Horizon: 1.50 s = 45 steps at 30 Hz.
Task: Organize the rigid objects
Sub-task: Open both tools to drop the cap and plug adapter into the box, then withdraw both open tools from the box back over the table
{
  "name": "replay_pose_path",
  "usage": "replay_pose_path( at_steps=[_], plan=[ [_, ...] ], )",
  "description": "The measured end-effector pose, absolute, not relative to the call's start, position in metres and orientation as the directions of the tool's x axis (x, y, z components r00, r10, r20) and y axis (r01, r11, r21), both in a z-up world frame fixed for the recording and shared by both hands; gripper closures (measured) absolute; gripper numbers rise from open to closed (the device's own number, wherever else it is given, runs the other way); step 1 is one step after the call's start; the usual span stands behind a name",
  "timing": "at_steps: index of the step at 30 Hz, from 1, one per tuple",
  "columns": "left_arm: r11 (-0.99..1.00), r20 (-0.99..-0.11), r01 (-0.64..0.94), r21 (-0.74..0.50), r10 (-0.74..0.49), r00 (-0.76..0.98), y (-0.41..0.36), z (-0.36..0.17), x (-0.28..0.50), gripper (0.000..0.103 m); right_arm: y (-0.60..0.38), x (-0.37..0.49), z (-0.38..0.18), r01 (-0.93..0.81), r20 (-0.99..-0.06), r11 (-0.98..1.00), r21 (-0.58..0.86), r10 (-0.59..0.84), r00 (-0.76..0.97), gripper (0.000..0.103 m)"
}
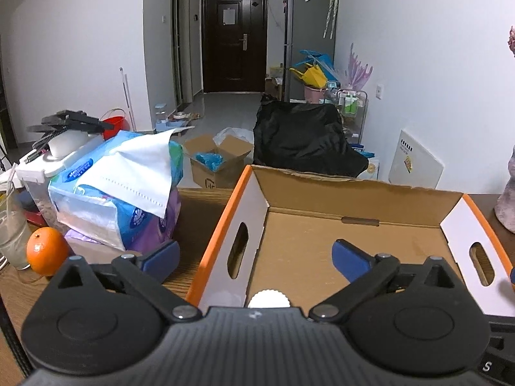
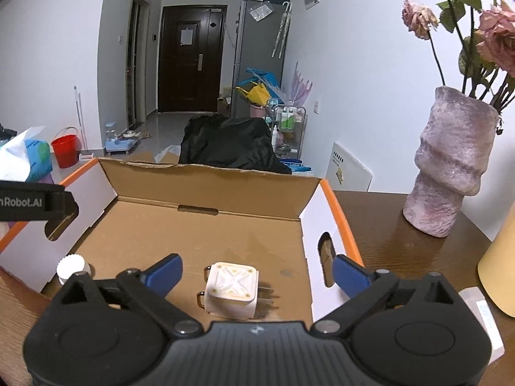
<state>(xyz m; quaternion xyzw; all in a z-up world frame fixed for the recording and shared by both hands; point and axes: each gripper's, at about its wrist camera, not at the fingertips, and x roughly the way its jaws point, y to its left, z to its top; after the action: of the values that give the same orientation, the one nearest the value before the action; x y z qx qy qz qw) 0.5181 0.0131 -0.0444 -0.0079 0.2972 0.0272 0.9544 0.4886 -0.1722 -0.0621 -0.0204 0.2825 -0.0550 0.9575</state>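
Here both jaws gape; bottle (only its white cap shows) sits half-hidden in box.

Low in the left wrist view, the white ridged cap peeks over the left gripper's body, and whatever sits beneath it is hidden. At the left edge the glass is cut off. In the right wrist view, the yellow object runs off the right edge, and the charger's base is covered.
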Motion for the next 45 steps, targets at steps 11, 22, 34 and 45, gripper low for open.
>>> replay_pose_path(
  at_steps=[11, 22, 34, 45],
  plan=[
    [0.998, -0.543, -0.055, 0.009, 0.051, 0.838, 0.012, -0.024, 0.490, 0.000, -0.171, 0.456, -0.044, 0.069, -0.517, 0.994, -0.082, -0.102, 0.850, 0.000],
    [0.998, -0.543, -0.055, 0.018, 0.056, 0.838, 0.022, -0.008, 0.445, 0.000, -0.175, 0.407, -0.037, 0.058, -0.502, 0.997, -0.054, -0.077, 0.861, 0.000],
    [0.998, -0.554, -0.056, -0.006, 0.043, 0.831, 0.050, -0.009, 0.392, 0.000, -0.167, 0.347, -0.043, 0.042, -0.493, 0.997, -0.065, -0.069, 0.867, 0.000],
    [0.997, -0.569, -0.074, -0.036, 0.040, 0.822, 0.058, -0.012, 0.358, 0.000, -0.163, 0.300, -0.040, 0.016, -0.485, 0.999, -0.044, -0.036, 0.874, 0.000]
  ],
)
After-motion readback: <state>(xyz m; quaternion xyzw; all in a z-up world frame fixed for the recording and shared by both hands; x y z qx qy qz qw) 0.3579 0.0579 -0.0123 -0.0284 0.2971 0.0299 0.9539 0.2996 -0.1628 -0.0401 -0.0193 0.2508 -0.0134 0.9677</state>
